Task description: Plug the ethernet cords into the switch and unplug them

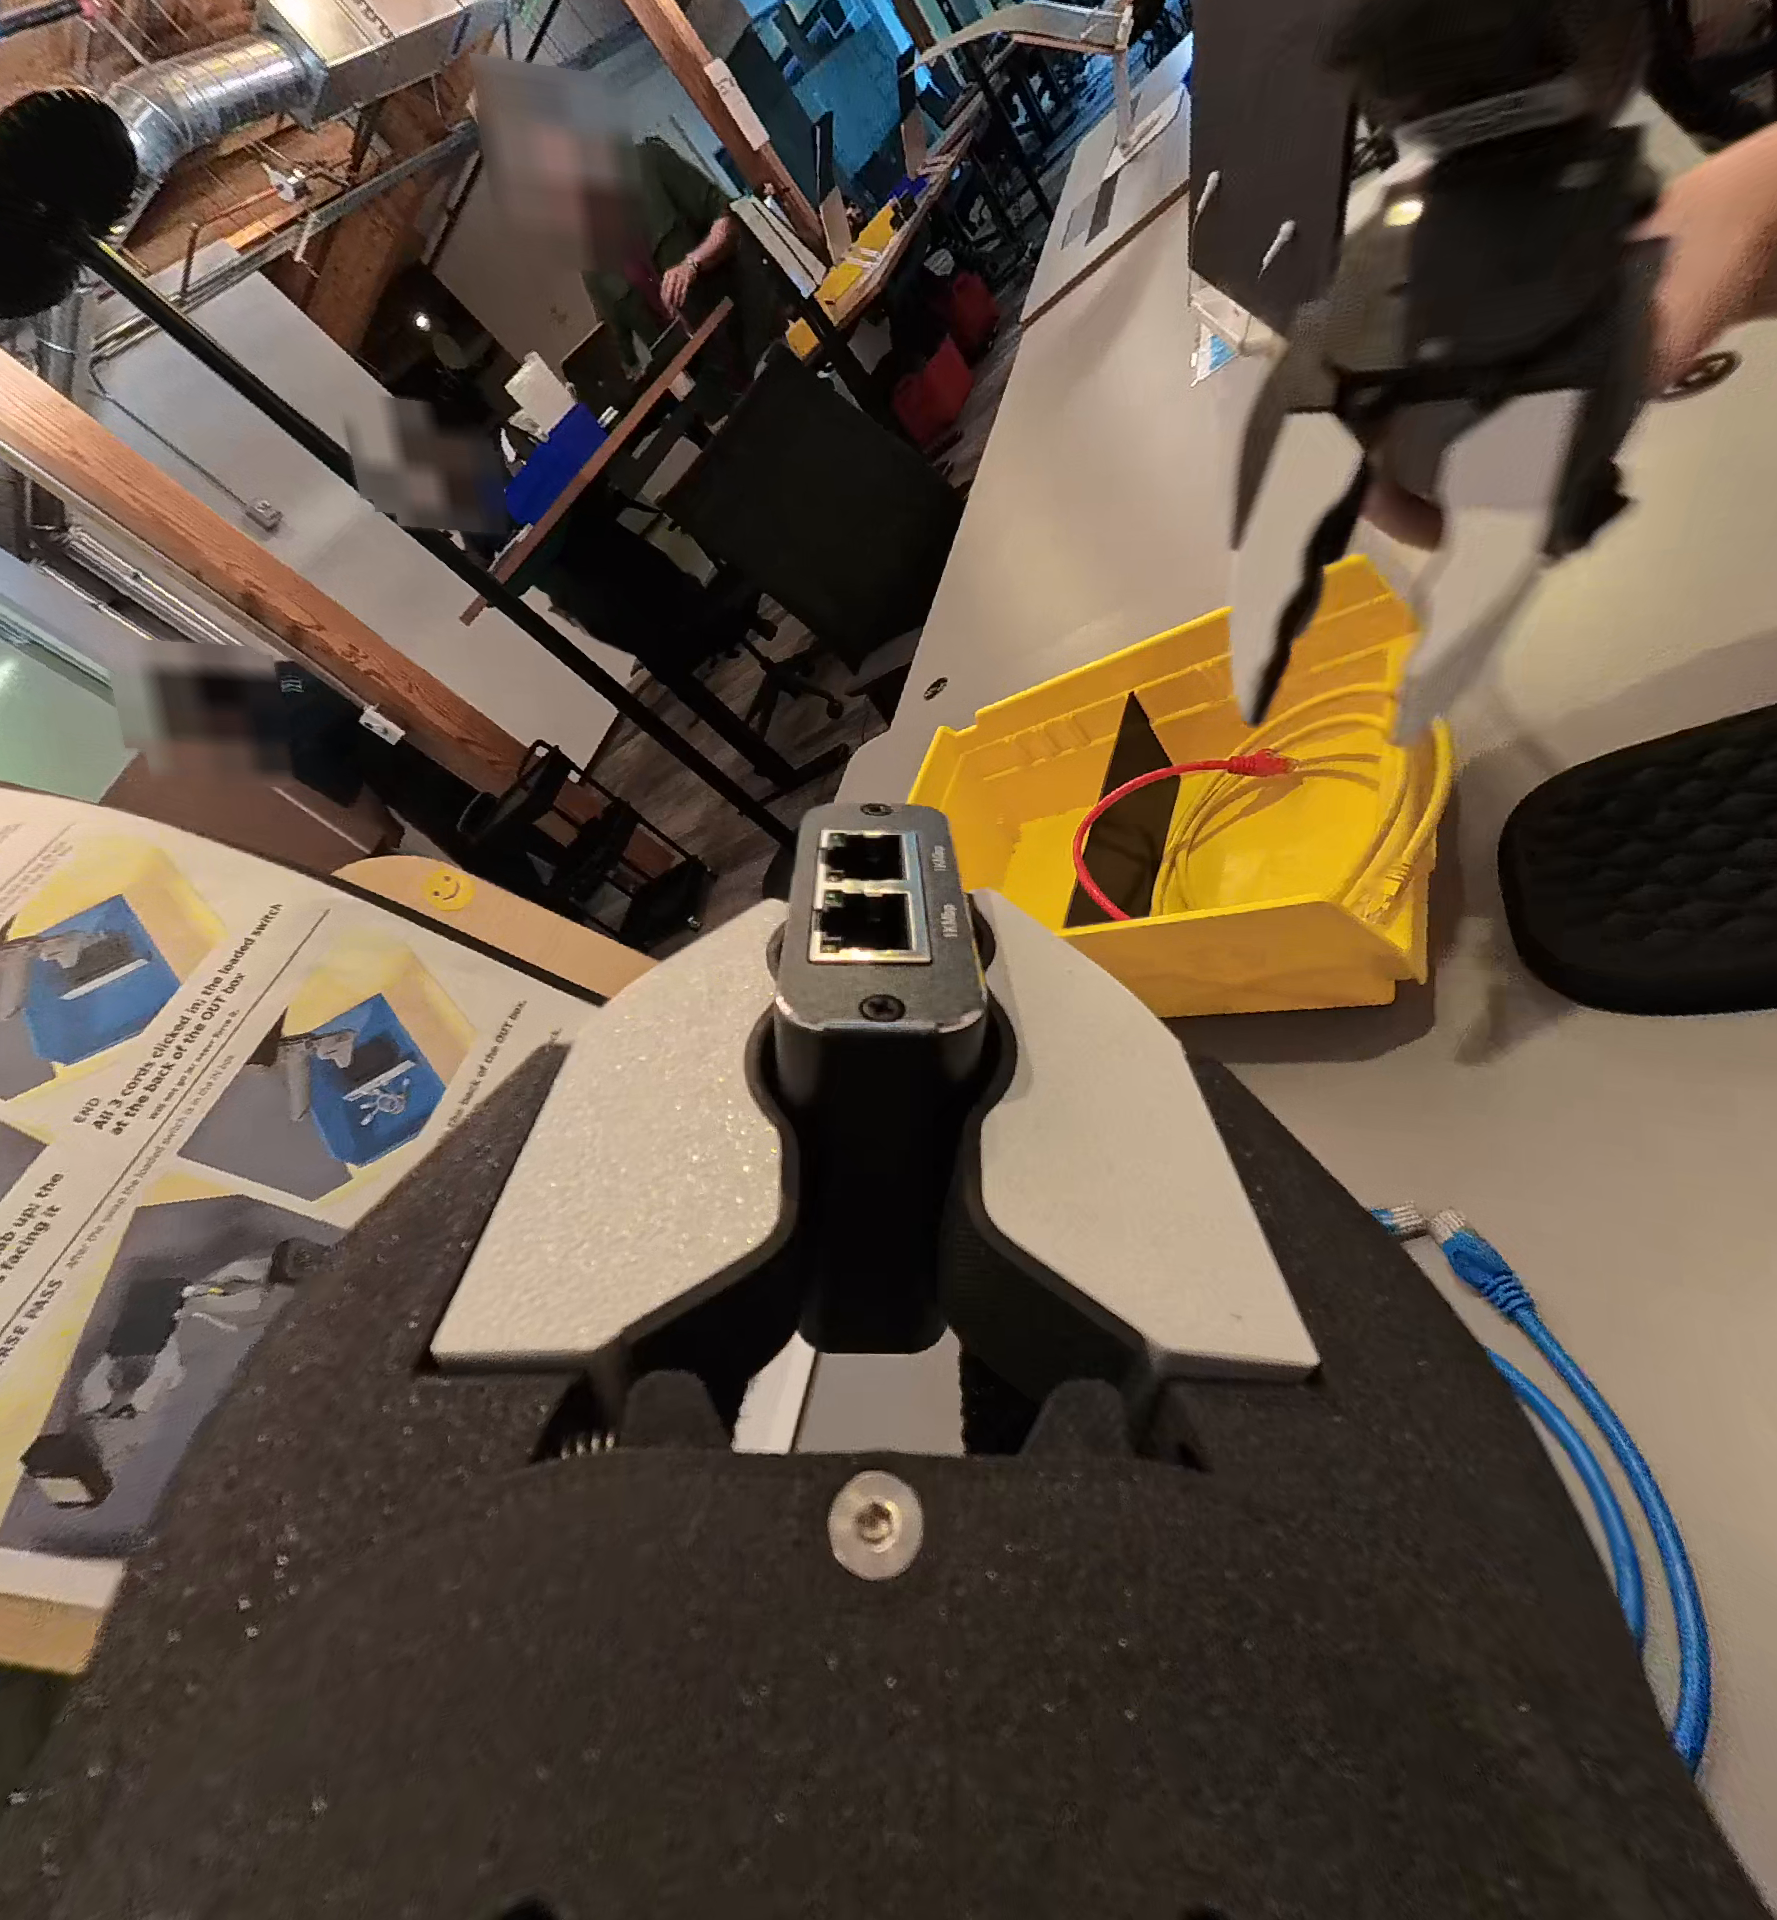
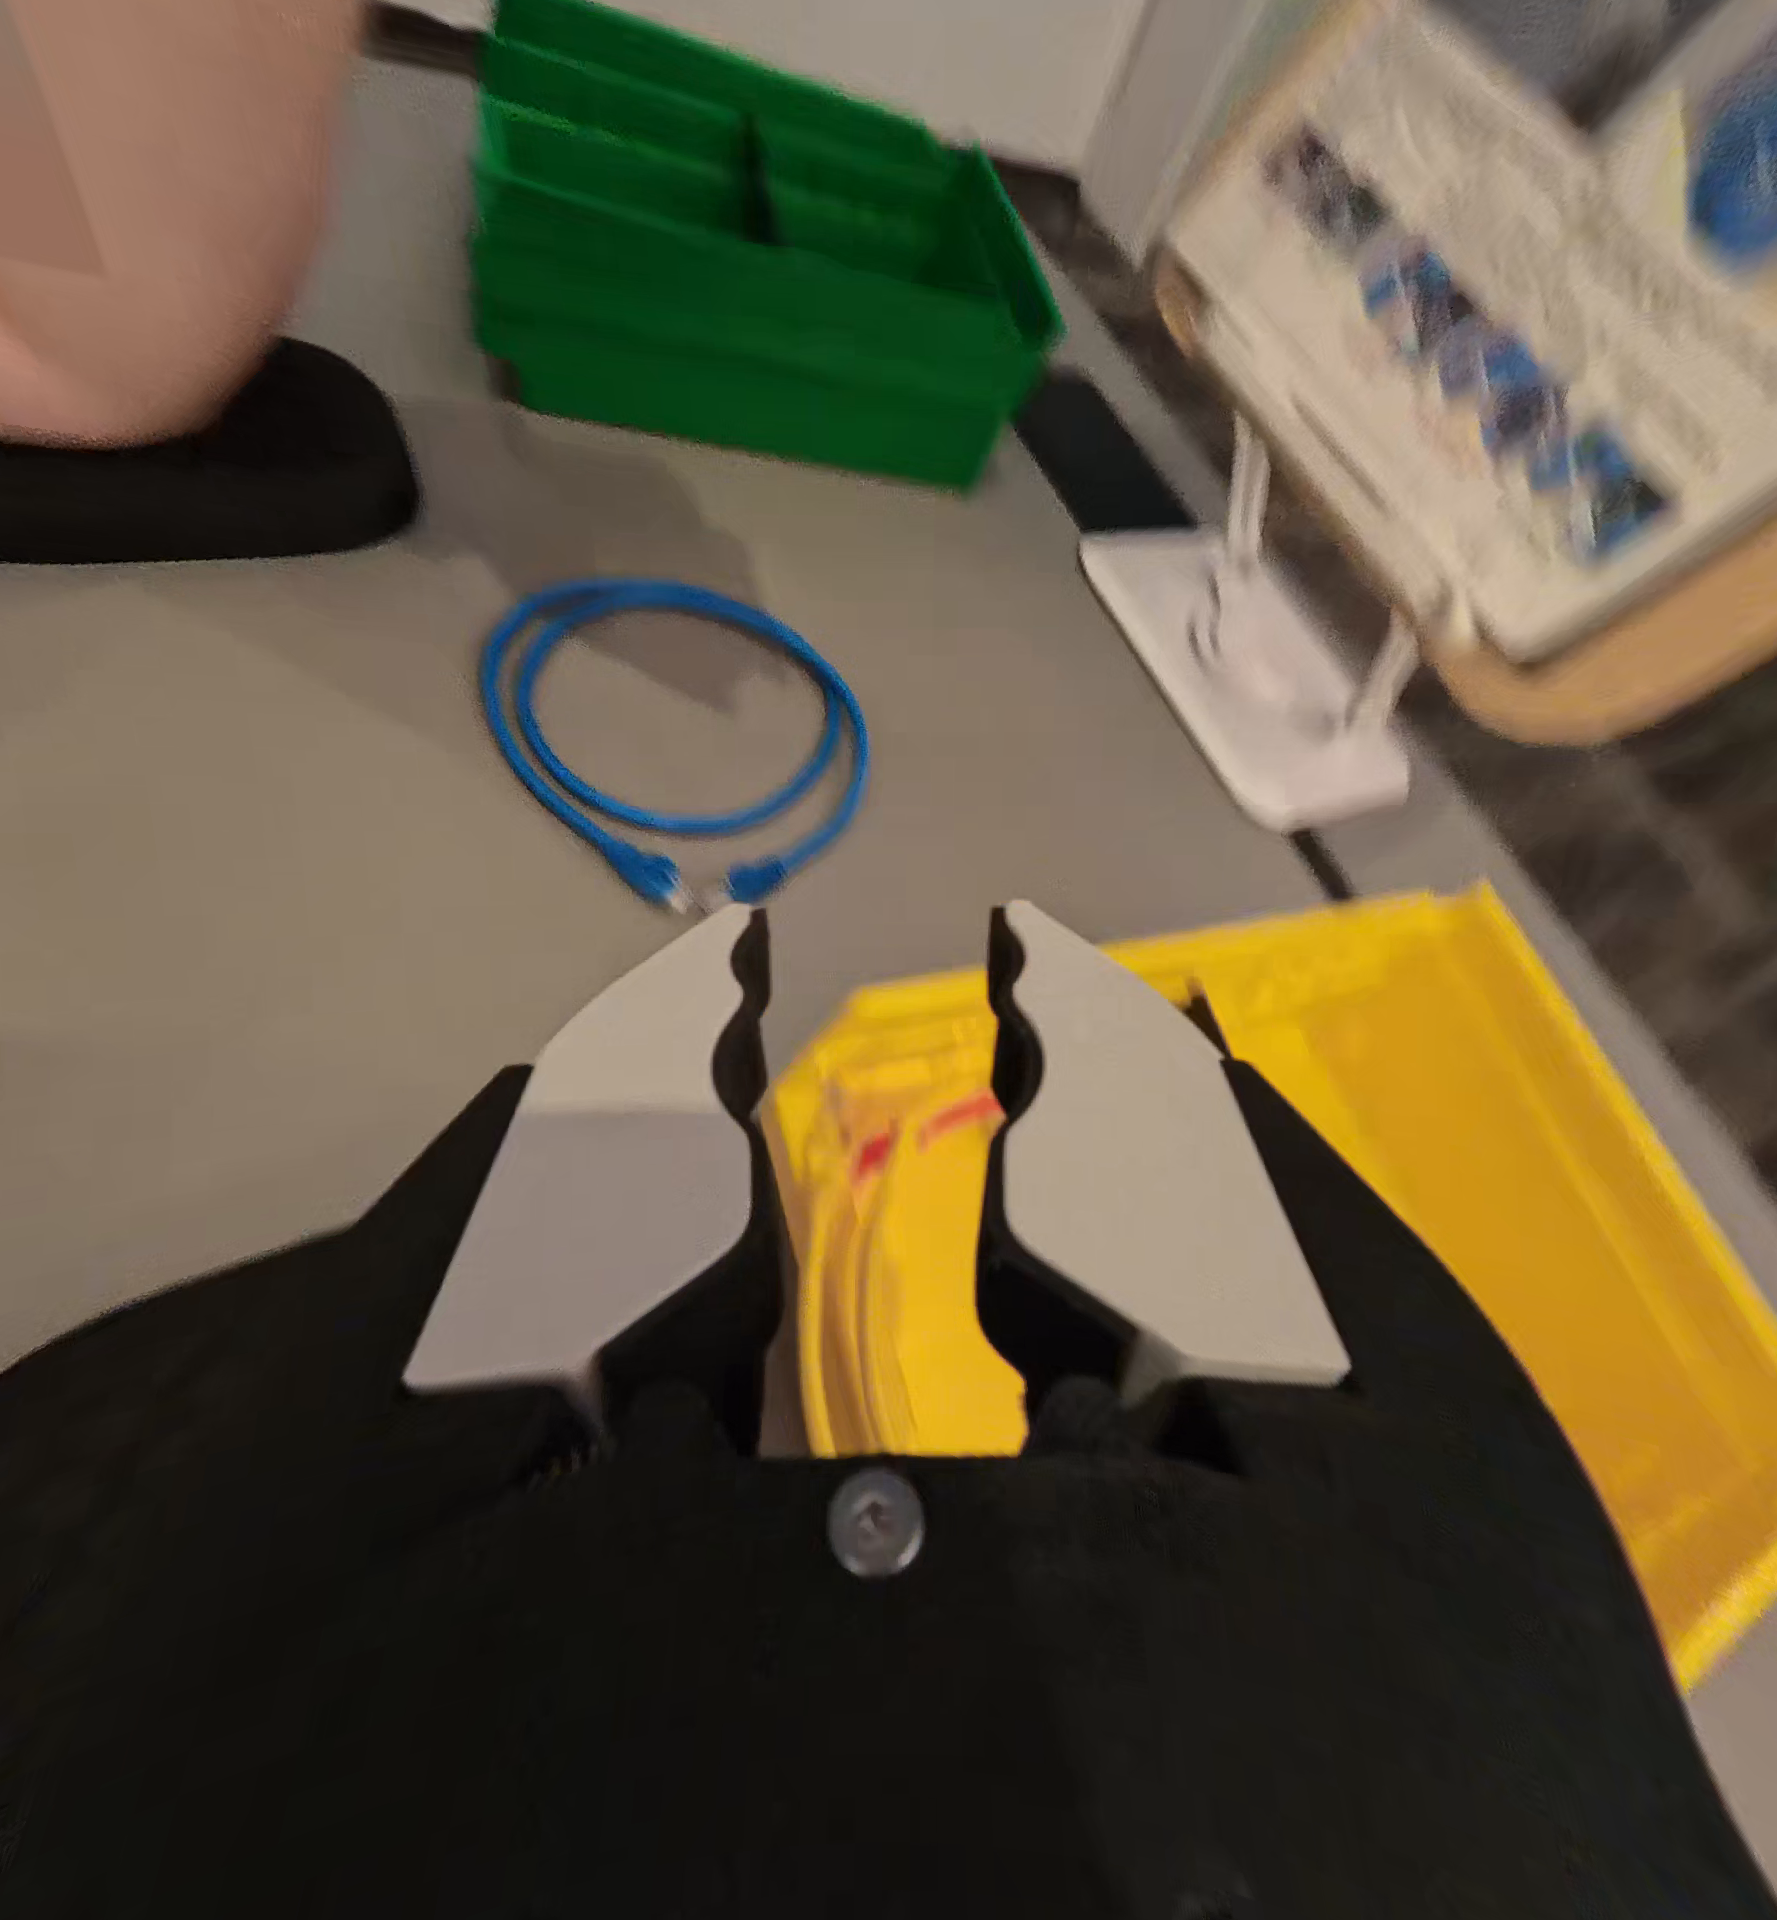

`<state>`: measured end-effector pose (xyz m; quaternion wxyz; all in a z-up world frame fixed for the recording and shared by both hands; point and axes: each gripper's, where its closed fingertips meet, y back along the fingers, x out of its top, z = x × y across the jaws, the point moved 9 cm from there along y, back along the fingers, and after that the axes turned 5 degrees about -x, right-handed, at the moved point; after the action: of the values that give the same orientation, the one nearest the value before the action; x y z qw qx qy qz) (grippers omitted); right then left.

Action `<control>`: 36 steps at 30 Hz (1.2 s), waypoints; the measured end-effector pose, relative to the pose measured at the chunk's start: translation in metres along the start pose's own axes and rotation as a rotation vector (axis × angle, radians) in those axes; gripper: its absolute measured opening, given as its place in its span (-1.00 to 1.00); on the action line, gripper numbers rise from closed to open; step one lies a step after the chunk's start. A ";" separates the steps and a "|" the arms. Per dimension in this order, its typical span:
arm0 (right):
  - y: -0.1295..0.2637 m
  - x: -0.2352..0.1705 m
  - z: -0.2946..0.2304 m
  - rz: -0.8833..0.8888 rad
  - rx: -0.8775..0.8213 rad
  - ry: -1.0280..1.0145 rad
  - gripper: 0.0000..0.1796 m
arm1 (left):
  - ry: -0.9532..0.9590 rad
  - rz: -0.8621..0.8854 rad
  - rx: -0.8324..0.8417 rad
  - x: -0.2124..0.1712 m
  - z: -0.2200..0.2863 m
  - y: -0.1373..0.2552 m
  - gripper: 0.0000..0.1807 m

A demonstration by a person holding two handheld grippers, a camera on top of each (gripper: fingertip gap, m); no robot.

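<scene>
My left gripper (image 1: 879, 914) is shut on a small dark switch (image 1: 879, 997), held up with its two empty ports facing away from me. A yellow bin (image 1: 1268, 966) on the table holds a red cord (image 1: 1164, 779) and a coiled yellow cord (image 1: 1320, 821). My right gripper (image 2: 876, 920) is open and empty, hovering over the yellow bin (image 2: 1435, 1195); it shows blurred in the left wrist view (image 1: 1331, 717). A blue cord (image 2: 676, 727) lies coiled on the table beyond the bin, and also shows in the left wrist view (image 1: 1590, 1455).
A green bin (image 2: 749, 301) stands at the table's far side. A black padded rest (image 1: 1684, 873) lies by the yellow bin, with a person's arm (image 2: 115, 208) on it. An instruction sheet on a board (image 1: 136, 1091) stands on a white stand (image 2: 1268, 675). The gap from one gripper's tips to the other's is roughly 20 cm.
</scene>
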<state>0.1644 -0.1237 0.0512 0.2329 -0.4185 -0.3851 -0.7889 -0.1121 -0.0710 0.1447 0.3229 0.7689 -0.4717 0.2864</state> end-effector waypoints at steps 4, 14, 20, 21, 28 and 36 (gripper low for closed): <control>-0.063 0.018 -0.069 -0.020 0.151 0.234 -0.49 | -0.008 0.004 0.035 0.002 -0.003 0.010 -0.72; -0.188 0.015 -0.114 -0.300 0.546 0.262 -0.62 | -0.001 0.046 0.173 -0.002 -0.021 0.068 -0.71; -0.213 0.014 -0.128 -0.405 0.576 0.253 -0.62 | -0.014 0.054 0.201 0.002 -0.021 0.078 -0.71; -0.218 0.019 -0.131 -0.389 0.577 0.227 -0.62 | -0.016 0.056 0.204 0.002 -0.020 0.078 -0.72; -0.246 0.027 -0.150 -0.431 0.498 0.089 -0.67 | -0.031 0.035 0.203 0.003 -0.018 0.076 -0.71; -0.244 0.029 -0.146 -0.411 0.497 0.025 -0.85 | -0.056 0.008 0.197 0.005 -0.015 0.071 -0.71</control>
<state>-0.0903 -0.0973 -0.0764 0.1684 -0.2524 -0.6395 -0.7064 -0.1768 -0.0867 0.1736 0.2313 0.8028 -0.4529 0.3113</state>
